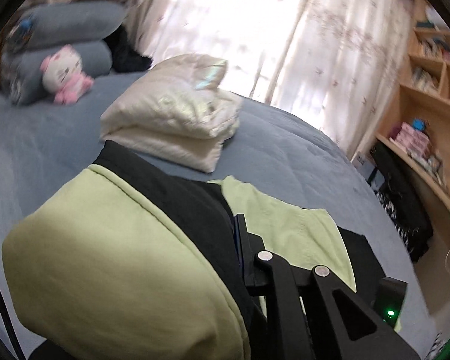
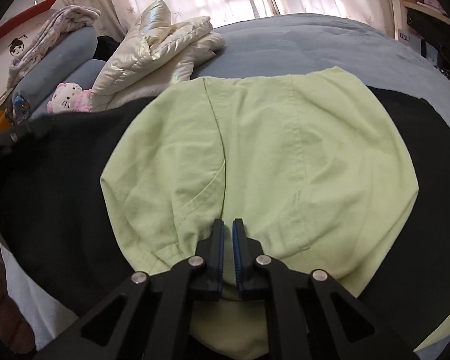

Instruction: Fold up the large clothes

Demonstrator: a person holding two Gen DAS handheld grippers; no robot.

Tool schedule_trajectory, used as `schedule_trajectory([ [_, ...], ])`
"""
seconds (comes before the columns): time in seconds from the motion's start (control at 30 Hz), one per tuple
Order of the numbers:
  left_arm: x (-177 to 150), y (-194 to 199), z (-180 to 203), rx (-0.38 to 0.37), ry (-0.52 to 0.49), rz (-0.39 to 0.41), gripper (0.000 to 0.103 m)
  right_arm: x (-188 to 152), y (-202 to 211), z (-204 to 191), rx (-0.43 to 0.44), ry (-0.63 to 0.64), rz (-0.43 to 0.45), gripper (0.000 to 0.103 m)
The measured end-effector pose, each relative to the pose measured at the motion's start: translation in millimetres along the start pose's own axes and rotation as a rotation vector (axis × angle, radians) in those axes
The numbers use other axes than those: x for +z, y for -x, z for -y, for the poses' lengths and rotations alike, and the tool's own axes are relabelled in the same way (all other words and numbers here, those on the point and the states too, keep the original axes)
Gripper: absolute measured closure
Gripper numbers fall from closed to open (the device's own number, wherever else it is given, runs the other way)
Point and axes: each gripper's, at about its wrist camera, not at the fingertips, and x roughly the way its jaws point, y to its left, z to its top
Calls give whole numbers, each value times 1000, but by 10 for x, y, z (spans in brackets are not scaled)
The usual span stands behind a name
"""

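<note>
Over on the left, two grey-blue bolster pillows (image 2: 66,57) are stacked at the head of the bed (image 2: 315,39), with a patterned blanket (image 2: 60,21) heaped on top and a pink-and-white cat plush (image 2: 70,97) leaning against the lower one. Just to the right of these sits a folded cream puffer jacket (image 2: 165,48) with a pearly sheen. Nearer, the pale green garment (image 2: 255,156) lies spread over a black garment (image 2: 60,186) across the grey-blue bedspread. At its left side the left gripper (image 1: 240,240) has its jaws closed on the cloth: in the left wrist view black and green fabric is bunched up against one black finger (image 1: 246,240) and lifted off the bed, draping down to the left. At the near middle edge the right gripper (image 2: 228,225) has its blue-padded fingers (image 2: 219,240) drawn nearly together, pinching a fold of the green garment where it gathers at the hem. Behind the bed hang pale flowered curtains (image 1: 285,30), brightly backlit, and at the far right stands a wooden bookshelf (image 1: 429,96).
</note>
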Motion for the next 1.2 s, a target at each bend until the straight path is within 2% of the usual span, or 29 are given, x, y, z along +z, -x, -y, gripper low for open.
schedule_trajectory([
  [0.17, 79, 49, 432, -16, -123, 21, 97, -3, -30, 218, 107, -113, -6, 98],
  [0.33, 79, 33, 1105, -45, -317, 14, 97, -41, 10, 390, 208, -211, -20, 98],
  [0.43, -29, 50, 1545, -82, -425, 15, 97, -82, 162, 584, 313, -294, -50, 98],
  [0.5, -128, 57, 1842, -112, -494, 13, 97, -134, 396, 789, 356, -347, -33, 98],
  [0.57, -248, 56, 2116, -140, -555, 4, 97, -217, 775, 1078, 321, -385, 41, 98],
  [0.63, -432, 29, 2391, -167, -636, -22, 97, -291, 1096, 1360, 220, -408, 110, 98],
  [0.67, -545, 10, 2518, -181, -680, -38, 97, -351, 1302, 1568, 142, -434, 157, 98],
  [0.73, -824, -51, 2744, -208, -777, -88, 96, -454, 1585, 1893, 36, -490, 221, 98],
  [0.83, -1339, -213, 2973, -208, -934, -192, 95, -631, 1924, 2316, -57, -581, 298, 98],
  [0.97, -1874, -406, 3037, -151, -1070, -282, 92, -825, 2042, 2615, -92, -645, 308, 98],
  [1.07, -2027, -345, 3056, -116, -1123, -246, 92, -894, 1980, 2651, -62, -676, 290, 98],
  [1.2, -1957, -310, 3089, -143, -1064, -268, 93, -828, 1911, 2608, -44, -666, 276, 98],
])
